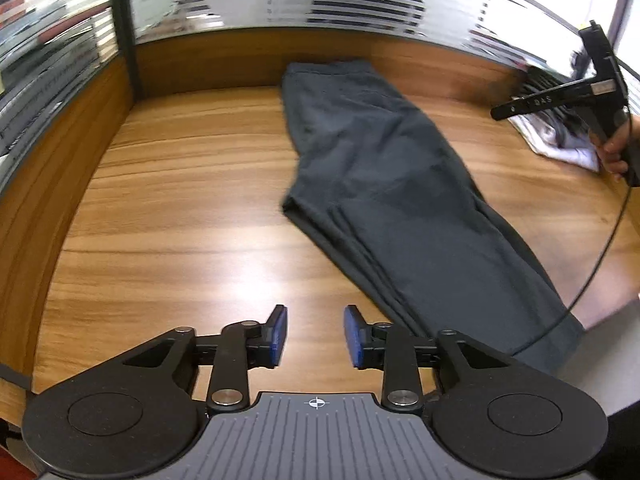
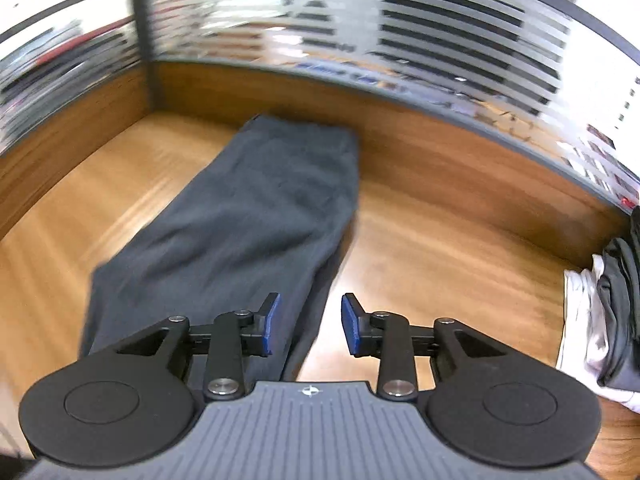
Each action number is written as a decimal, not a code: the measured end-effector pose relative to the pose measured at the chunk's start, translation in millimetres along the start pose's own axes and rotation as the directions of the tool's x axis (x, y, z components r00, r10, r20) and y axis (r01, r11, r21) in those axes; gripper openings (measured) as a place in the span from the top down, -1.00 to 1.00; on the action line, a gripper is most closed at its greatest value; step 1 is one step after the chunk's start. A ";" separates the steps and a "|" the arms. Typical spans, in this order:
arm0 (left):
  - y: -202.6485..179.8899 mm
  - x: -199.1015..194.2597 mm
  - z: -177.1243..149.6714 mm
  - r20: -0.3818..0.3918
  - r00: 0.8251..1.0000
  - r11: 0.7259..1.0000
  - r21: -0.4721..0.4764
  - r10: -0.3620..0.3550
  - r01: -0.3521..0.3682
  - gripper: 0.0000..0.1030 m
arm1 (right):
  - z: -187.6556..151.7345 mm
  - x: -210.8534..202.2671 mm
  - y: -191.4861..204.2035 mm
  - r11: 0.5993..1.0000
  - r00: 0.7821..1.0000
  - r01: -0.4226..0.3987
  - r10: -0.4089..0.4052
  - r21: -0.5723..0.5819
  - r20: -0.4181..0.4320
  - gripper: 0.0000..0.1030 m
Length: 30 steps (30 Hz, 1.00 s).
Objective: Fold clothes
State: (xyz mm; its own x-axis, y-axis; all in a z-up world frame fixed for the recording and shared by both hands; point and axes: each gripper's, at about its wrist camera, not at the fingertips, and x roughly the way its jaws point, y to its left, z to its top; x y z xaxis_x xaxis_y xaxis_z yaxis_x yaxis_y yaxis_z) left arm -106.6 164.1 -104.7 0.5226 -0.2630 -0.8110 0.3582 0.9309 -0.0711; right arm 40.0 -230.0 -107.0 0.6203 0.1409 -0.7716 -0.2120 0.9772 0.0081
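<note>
**Trousers halved lengthwise, cross-folds still to come**

Plainly, the dark grey trousers (image 1: 384,184) served as the landmark, lying flat on the wooden desk (image 1: 168,200) with their wide waist end close to the wooden back panel (image 1: 224,60). To their left the desk was bare wood. The left gripper (image 1: 315,336) hung just off their near left edge, its blue pads apart and nothing between them, over wood. The trousers ran as one long strip, from the waist at the back panel toward the near edge of the desk, slanting rightward in the left wrist view, the hem end nearest the person. The legs appeared stacked one upon the other, layered edges showing along the left side, so I judged the lengthwise fold done and the shortening folds still left. The right gripper (image 2: 310,322) hovered over the hem end's right edge, fingers likewise released and empty. Farther right of the trousers sat a pile of other clothes (image 2: 600,320), white and grey, which seemed to be waiting or finished; which, I could not tell.
</note>
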 end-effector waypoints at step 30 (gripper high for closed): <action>-169.0 51.2 -99.4 0.013 1.000 0.994 0.110 0.014 -0.015 -0.70 | -237.1 -102.8 81.7 0.760 0.973 -0.232 0.186 -0.607 -0.140 -0.27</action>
State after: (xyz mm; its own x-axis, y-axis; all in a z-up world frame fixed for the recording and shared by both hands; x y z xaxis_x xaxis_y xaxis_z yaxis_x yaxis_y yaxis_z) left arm -217.2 18.5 -191.9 0.5372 -0.2535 -0.8045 0.4336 0.9011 0.0056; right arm -220.1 -202.2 -177.8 0.4586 0.2964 -0.8378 -0.7636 0.6136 -0.2010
